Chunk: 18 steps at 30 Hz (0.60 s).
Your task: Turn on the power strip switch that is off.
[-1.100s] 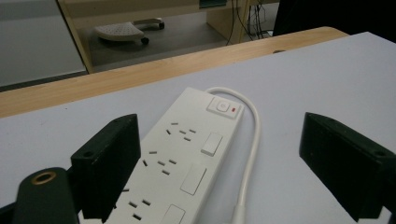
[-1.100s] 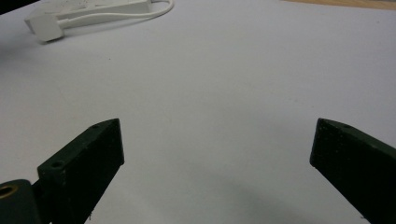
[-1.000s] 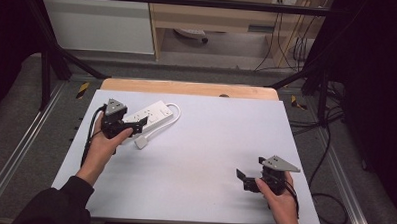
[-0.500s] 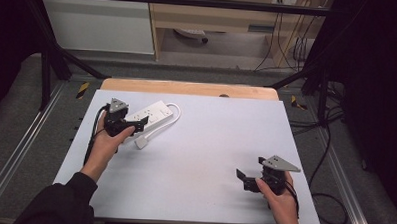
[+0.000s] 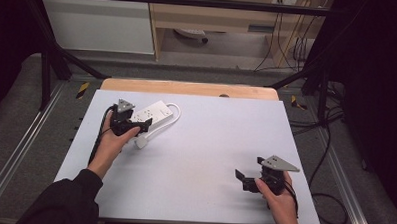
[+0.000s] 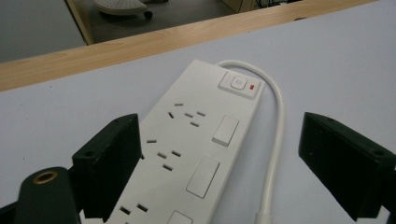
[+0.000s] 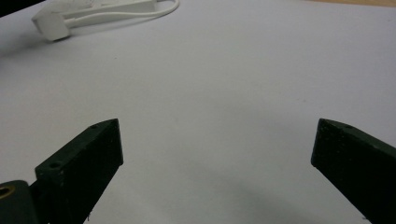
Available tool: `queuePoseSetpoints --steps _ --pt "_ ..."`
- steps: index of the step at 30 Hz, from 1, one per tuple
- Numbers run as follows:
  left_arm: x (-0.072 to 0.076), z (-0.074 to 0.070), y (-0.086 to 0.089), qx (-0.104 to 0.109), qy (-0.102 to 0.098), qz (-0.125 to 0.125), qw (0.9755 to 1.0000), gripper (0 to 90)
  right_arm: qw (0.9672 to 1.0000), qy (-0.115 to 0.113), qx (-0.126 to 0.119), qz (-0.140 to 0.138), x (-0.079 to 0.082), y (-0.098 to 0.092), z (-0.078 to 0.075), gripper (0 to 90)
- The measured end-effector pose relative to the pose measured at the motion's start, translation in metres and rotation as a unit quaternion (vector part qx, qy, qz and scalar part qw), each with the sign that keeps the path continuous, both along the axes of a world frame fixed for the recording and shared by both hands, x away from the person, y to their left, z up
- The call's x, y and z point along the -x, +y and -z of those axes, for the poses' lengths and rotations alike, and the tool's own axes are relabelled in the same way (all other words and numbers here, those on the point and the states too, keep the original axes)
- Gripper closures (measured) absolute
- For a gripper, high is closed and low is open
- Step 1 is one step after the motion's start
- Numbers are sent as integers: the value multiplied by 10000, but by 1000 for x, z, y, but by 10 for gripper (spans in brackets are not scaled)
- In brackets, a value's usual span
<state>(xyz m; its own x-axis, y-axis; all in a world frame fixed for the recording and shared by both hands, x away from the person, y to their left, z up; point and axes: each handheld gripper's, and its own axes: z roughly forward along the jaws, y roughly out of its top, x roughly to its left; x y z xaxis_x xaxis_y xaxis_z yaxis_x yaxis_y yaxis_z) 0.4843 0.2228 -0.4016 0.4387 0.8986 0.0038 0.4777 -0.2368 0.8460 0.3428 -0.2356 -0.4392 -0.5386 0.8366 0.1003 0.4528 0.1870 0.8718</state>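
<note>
White plastic, the power strip [image 6: 187, 154] lay toward ten o'clock on the table [image 5: 205, 157], straddled by the spread-jawed left gripper [image 6: 224, 158], which risked pinching its cord [image 6: 275, 140]; the right gripper [image 5: 258, 178] idled agape at five o'clock.

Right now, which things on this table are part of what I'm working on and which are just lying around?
In the job:
- white power strip, between the open jaws of the left gripper
- its white cord
- its plug, beside the left hand

Just there:
- right gripper, open, over bare table
- wooden board along the far edge
</note>
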Motion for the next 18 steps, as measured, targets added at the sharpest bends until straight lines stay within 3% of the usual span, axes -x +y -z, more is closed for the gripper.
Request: queuePoseSetpoints --steps 4,15,18 --pt "-2 3 -1 -39 23 -5 10000 134 9999 11 90 -136 0 5 0 31" --pt "-4 8 -6 -96 63 28 9999 159 9999 -30 -54 96 1 -6 -1 29" --pt "-4 8 -7 -117 34 33 9999 203 10000 -9 -40 85 1 -6 -1 29"
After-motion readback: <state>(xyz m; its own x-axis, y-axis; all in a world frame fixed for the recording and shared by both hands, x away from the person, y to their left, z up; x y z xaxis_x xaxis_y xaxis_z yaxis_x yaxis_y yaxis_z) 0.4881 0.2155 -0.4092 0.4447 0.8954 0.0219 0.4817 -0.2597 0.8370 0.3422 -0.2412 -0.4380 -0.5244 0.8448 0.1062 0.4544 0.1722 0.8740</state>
